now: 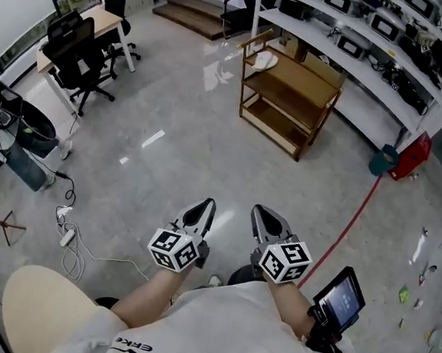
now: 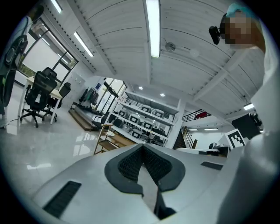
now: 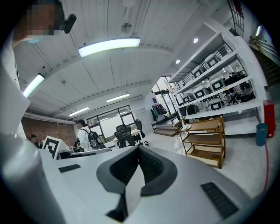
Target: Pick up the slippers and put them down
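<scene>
A pale slipper (image 1: 261, 59) lies on the top shelf of a low wooden rack (image 1: 290, 100) across the floor, far ahead of both grippers. The left gripper view shows the slipper (image 2: 109, 133) small on the rack (image 2: 107, 141), and the right gripper view shows the slipper (image 3: 186, 127) on the rack (image 3: 205, 141). My left gripper (image 1: 203, 209) and right gripper (image 1: 263, 214) are held side by side at waist height and point forward. Both have their jaws together with nothing between them, as seen on the left gripper (image 2: 142, 146) and the right gripper (image 3: 139, 148).
White storage shelving (image 1: 382, 40) with devices runs behind the rack. A teal bin (image 1: 383, 160) and a red cable (image 1: 351, 224) are on the floor at right. Office chairs (image 1: 79, 58), a desk and a power strip (image 1: 67, 233) stand at left. A person with a backpack (image 3: 87, 138) stands far off.
</scene>
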The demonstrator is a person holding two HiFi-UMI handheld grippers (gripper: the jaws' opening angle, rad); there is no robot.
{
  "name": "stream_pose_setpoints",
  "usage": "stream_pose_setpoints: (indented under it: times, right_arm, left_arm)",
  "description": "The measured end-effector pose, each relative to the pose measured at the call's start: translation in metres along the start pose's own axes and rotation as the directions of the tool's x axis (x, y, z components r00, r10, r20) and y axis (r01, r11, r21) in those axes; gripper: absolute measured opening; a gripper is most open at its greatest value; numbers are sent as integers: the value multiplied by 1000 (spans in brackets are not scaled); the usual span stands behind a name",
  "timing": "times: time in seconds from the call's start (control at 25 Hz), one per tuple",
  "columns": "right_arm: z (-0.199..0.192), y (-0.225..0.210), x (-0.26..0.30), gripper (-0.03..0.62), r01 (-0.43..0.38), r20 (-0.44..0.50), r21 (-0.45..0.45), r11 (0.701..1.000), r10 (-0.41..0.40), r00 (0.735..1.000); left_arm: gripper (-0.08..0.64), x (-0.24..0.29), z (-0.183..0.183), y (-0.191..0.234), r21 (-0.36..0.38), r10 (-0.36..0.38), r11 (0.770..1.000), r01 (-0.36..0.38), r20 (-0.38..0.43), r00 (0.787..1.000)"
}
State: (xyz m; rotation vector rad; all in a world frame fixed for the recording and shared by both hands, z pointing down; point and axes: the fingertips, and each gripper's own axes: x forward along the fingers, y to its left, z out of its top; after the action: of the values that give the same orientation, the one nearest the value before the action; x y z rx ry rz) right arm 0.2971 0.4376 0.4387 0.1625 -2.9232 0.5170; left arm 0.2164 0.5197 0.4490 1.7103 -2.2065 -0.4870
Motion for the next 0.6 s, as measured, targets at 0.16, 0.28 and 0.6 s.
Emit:
stream_pose_setpoints:
  times: [0.16,0.28,0.6]
  right_arm:
    - [8,-26,30,5,-7,-1,8,1000,7,1000]
    - [18,-52,62,5,-11,7,19,1000,10,1000]
    - [74,-141,128,5,-42,29,32,999,41,999]
  left_arm:
    - [3,34,4,20,2,10,1000,-10,-7,1000]
    - [3,68,12,41,11,21,1000,-21,-9,1000]
    - [3,187,47,65,50,47,998,-48,4,999]
